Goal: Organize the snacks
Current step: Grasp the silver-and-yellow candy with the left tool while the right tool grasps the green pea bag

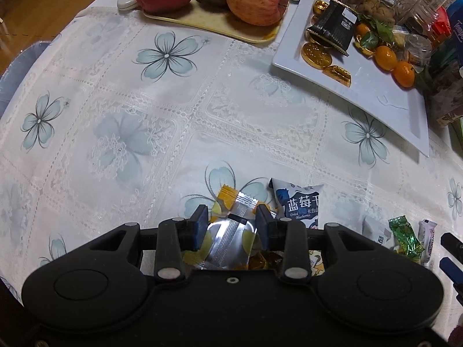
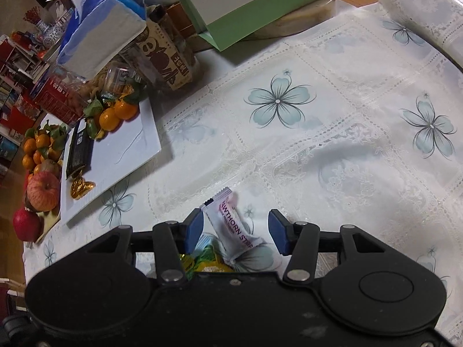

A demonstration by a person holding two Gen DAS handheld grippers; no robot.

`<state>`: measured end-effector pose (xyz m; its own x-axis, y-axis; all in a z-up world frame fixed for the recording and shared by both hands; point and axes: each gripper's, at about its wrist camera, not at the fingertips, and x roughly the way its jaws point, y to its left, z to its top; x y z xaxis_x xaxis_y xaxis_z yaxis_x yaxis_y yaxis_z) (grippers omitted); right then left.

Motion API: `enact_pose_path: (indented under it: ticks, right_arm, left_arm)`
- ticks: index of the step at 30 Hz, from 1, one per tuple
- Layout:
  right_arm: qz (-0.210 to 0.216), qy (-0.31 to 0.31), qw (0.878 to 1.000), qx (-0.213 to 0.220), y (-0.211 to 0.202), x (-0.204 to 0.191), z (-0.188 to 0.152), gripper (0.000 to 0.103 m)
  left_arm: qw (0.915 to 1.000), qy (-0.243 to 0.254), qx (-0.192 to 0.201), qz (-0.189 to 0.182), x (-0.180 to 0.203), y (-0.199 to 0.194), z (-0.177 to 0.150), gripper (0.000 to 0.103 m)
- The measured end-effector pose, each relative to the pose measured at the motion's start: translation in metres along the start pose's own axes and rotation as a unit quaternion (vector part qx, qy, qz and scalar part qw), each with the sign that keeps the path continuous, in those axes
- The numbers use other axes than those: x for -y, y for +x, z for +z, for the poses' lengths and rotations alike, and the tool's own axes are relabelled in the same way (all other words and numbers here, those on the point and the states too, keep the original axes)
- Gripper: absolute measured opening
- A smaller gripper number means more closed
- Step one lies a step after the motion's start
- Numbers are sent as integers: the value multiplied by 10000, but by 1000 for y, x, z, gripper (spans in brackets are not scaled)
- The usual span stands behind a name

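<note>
Plate (image 1: 361,86): gold coins (image 1: 315,55), black packet (image 1: 332,26), apparently kumquats (image 1: 393,63).

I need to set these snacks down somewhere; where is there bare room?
The near end of the white tray is bare; its far end holds gold coins, a black packet and oranges. The tablecloth left of it is open. Jars crowd the back.
</note>
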<state>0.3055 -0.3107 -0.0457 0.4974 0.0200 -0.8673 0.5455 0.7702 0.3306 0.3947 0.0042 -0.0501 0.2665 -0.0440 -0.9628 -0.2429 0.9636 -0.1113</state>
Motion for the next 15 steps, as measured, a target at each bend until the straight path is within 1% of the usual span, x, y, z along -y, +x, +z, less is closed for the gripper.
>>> enact_pose_path:
  ticks: [5, 9, 10, 11, 12, 13, 15]
  right_arm:
    - [-150, -137, 9997, 109, 12, 1, 9, 53]
    - [-147, -58, 9999, -32, 22, 7, 8, 53]
    - [-166, -71, 9998, 26, 22, 6, 6, 53]
    - [-161, -143, 9997, 95, 22, 3, 4, 53]
    - [-135, -221, 9997, 45, 24, 0, 2, 54]
    - [-190, -307, 9993, 88, 24, -3, 0, 53]
    - [-269, -654, 9975, 99, 25, -13, -6, 52]
  left_arm:
    - [9998, 164, -44, 101, 2, -2, -4, 45]
    - [9998, 193, -66, 73, 1, -1, -5, 46]
    - [9998, 165, -77, 48, -1, -1, -4, 46]
    - [9998, 149, -103, 27, -2, 0, -4, 47]
    - [9998, 127, -140, 13, -3, 1, -4, 48]
    - [9998, 99, -184, 16, -4, 2, -4, 50]
    - [9995, 63, -320, -11, -6, 5, -6, 49]
